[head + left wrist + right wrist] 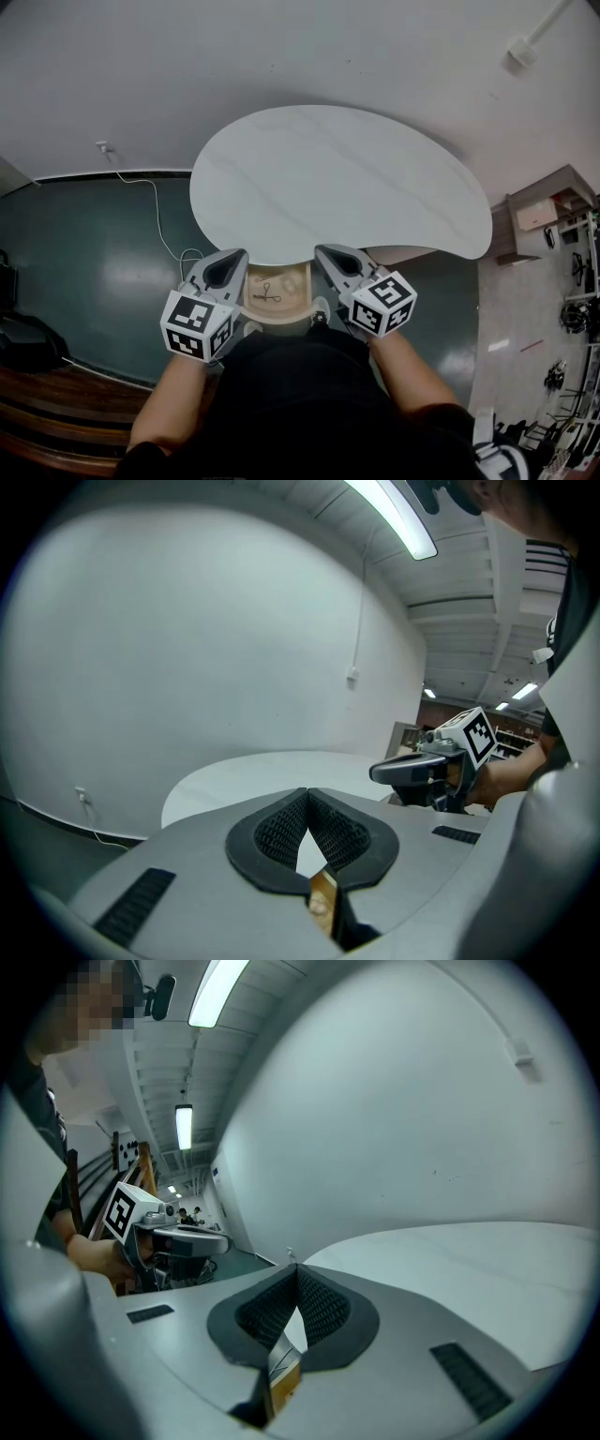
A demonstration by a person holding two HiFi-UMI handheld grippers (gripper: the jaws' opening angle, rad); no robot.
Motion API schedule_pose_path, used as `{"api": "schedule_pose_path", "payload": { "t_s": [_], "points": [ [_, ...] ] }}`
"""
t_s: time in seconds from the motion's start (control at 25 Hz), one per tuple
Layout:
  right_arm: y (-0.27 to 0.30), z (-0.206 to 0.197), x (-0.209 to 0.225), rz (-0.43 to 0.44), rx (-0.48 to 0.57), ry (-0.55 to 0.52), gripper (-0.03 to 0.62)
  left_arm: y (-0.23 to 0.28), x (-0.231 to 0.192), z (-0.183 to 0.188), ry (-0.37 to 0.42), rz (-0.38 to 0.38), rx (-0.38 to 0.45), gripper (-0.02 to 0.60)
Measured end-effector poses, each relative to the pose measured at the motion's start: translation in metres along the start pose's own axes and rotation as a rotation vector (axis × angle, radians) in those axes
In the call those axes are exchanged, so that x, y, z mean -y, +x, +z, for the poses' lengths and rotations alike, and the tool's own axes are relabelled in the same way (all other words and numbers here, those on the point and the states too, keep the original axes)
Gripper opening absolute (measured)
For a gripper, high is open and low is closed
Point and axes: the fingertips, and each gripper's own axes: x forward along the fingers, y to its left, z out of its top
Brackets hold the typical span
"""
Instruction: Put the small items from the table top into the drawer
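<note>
Bench top: the white, kidney-shaped bench [337, 178] lay bare in the head view; no small item showed anywhere on its surface, and both claw views showed the same plain white top.
Drawer: the wooden drawer [302, 279] stood pulled out under the near edge of the bench, directly in front of the person.
Task's thing: a small dark item [267, 292], thin and wiry, lay on the drawer floor; it was too small to name more exactly, and I could not tell whether it was one piece or two.
Left claw: the left claw [307, 794] had its ribbed pads together at the tips with nothing between them; it sat just beside the drawer's left side, tilted slightly downward.
Right claw: the right claw [296, 1269] was likewise closed tip to tip and empty, just beside the drawer's right side, level with the left one.
Contact: neither claw could be seen touching the drawer or the item; from the head view I could not tell whether they brushed the drawer's edges.
Done so far: judging by the cleared top and the item in the drawer, the moving of items looked complete.
Left to do: probably only pushing the open drawer shut, if that was wanted; the task sentence did not ask for it.
Risk: closing it with two claws would have needed an even push so the drawer did not skew.
</note>
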Motion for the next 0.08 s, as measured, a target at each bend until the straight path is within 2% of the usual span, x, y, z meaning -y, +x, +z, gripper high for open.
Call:
{"api": "schedule_pose_path", "payload": {
  "t_s": [0.08],
  "points": [
    [-0.0001,-0.0005,0.0006,-0.003,-0.001,0.000,0.008,-0.0003,0.0001,-0.0008,0.000,-0.001,-0.002,0.016]
  ]
}}
